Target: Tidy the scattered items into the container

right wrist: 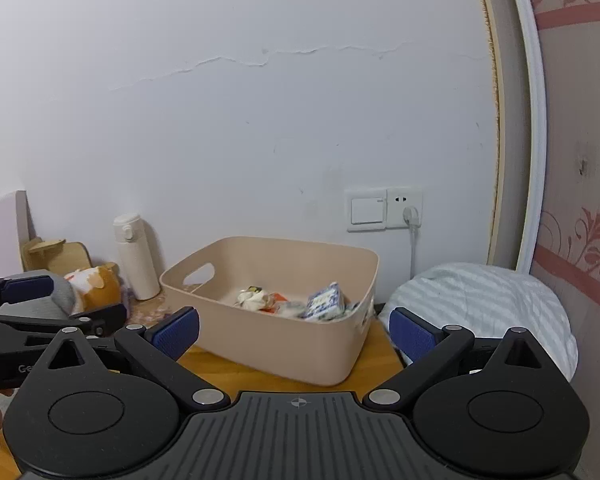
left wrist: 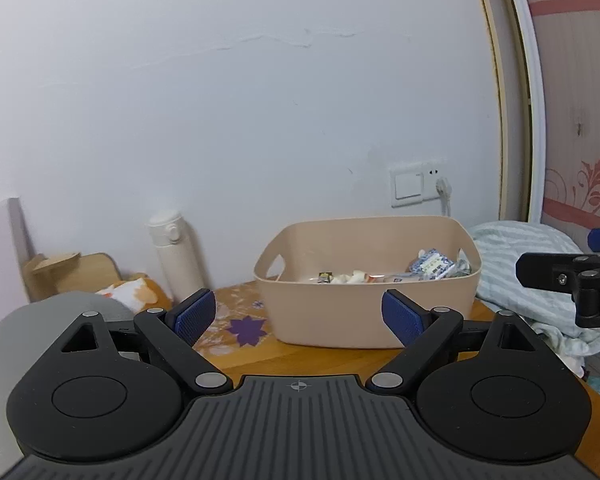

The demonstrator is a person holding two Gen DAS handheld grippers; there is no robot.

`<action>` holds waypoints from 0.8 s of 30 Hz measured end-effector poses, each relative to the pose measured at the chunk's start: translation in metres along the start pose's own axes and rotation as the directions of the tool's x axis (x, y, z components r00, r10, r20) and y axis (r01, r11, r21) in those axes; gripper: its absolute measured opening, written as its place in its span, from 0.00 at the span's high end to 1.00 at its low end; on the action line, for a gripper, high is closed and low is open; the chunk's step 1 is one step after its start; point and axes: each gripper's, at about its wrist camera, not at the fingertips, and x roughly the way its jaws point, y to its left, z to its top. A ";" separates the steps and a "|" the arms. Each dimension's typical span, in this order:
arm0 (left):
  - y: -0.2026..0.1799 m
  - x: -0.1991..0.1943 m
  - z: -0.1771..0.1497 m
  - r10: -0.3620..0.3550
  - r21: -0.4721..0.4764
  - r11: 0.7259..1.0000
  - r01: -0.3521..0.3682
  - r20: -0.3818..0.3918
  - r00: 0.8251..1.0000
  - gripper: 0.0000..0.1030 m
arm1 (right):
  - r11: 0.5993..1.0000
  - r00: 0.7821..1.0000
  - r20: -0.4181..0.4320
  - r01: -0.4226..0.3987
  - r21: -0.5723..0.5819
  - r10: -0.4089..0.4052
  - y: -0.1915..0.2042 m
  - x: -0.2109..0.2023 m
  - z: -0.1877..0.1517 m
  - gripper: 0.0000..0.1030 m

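A beige plastic bin (left wrist: 332, 312) with handle cutouts stands on the wooden table (left wrist: 324, 360) near the wall. It holds several small items, among them a blue-and-white packet (left wrist: 432, 265) and white and orange wrappers. My left gripper (left wrist: 298, 316) is open and empty, held just in front of the bin. In the right wrist view the bin (right wrist: 284, 344) is ahead, with the packet (right wrist: 324, 302) inside. My right gripper (right wrist: 296, 334) is open and empty, in front of the bin. The left gripper's body (right wrist: 48, 320) shows at the left edge there.
A white thermos (left wrist: 176, 256) stands by the wall left of the bin. An orange-and-white plush toy (left wrist: 130, 294) and a wooden stand (left wrist: 64, 272) lie further left. A striped pillow (right wrist: 480, 308) lies right of the table. A wall socket with a plugged cable (right wrist: 406, 212) is behind.
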 end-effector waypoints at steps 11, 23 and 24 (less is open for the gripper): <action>0.005 -0.065 -0.037 -0.012 -0.059 0.998 0.010 -0.038 0.999 0.11 | 0.998 0.999 0.020 -0.026 -0.050 0.027 0.028 -0.061 -0.038 0.00; 0.007 -0.127 -0.063 -0.033 -0.071 0.997 0.031 -0.031 0.999 0.11 | 0.999 0.999 0.051 -0.010 -0.052 0.013 0.046 -0.126 -0.064 0.00; 0.006 -0.132 -0.065 -0.037 -0.073 0.997 0.035 -0.030 0.999 0.11 | 0.999 0.999 0.052 -0.014 -0.042 0.016 0.045 -0.130 -0.066 0.00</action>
